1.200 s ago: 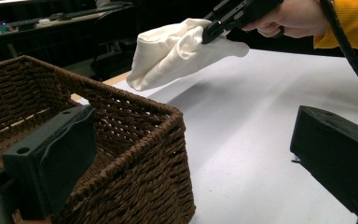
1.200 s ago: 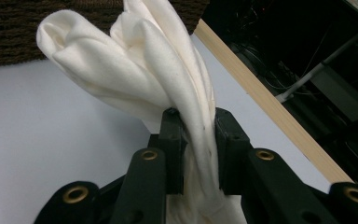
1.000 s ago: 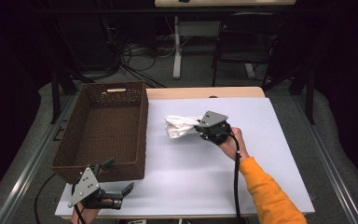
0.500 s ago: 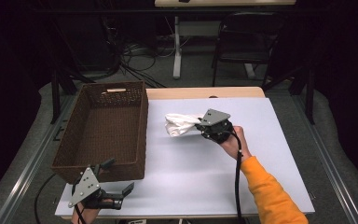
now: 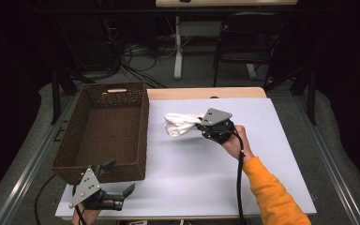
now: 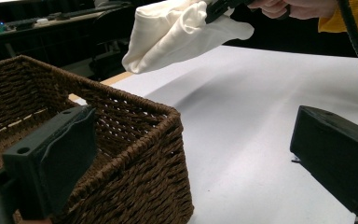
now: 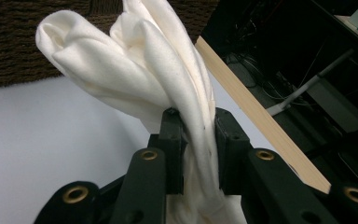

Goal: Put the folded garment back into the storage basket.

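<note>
A bunched white cloth (image 5: 180,124) hangs a little above the white table top (image 5: 206,173), just right of the brown wicker basket (image 5: 105,131). My right gripper (image 5: 200,124) is shut on the cloth; in the right gripper view the folds (image 7: 135,60) are pinched between the two black jaws. The left gripper view catches the same cloth (image 6: 177,32) lifted beyond the basket's corner (image 6: 135,154). At the table's near left edge my left gripper (image 5: 120,177) stands open beside the basket's front corner, nothing between its fingers (image 6: 56,158).
The basket's inside (image 5: 108,129) holds nothing. A wooden table edge (image 5: 206,93) runs along the far side. A black chair (image 5: 248,42) and cables (image 5: 140,54) lie on the floor beyond. White table surface stretches right of the basket.
</note>
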A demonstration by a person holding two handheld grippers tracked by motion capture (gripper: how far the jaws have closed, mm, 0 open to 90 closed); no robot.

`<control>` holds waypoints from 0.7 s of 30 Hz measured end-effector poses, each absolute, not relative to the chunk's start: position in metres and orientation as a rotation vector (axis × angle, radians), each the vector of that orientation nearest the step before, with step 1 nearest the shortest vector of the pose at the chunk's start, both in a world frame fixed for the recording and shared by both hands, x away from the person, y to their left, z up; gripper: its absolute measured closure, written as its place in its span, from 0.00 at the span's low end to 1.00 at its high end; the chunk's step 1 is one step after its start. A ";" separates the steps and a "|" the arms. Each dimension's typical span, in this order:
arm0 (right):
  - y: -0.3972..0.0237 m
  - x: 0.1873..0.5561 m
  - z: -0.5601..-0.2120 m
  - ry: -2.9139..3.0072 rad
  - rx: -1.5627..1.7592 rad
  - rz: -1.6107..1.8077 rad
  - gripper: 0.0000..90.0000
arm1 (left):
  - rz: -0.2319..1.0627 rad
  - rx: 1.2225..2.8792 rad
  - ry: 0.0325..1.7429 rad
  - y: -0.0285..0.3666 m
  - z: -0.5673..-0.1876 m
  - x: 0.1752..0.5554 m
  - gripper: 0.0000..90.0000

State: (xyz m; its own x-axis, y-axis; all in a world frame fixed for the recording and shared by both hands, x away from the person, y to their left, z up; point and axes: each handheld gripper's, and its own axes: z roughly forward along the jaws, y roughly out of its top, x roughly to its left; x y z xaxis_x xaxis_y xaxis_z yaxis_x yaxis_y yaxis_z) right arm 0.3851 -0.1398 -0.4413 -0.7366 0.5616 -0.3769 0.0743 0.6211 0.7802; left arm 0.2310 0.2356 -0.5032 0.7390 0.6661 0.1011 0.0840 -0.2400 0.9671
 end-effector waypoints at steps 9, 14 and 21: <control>-0.142 0.385 -0.437 2.238 0.511 1.037 0.84 | 0.610 1.751 0.594 0.235 -0.503 0.231 0.00; -0.143 0.386 -0.434 2.244 0.514 1.036 0.84 | 0.612 1.749 0.594 0.236 -0.503 0.230 0.01; -0.140 0.387 -0.432 2.244 0.500 1.028 0.84 | 0.610 1.747 0.593 0.235 -0.503 0.230 0.01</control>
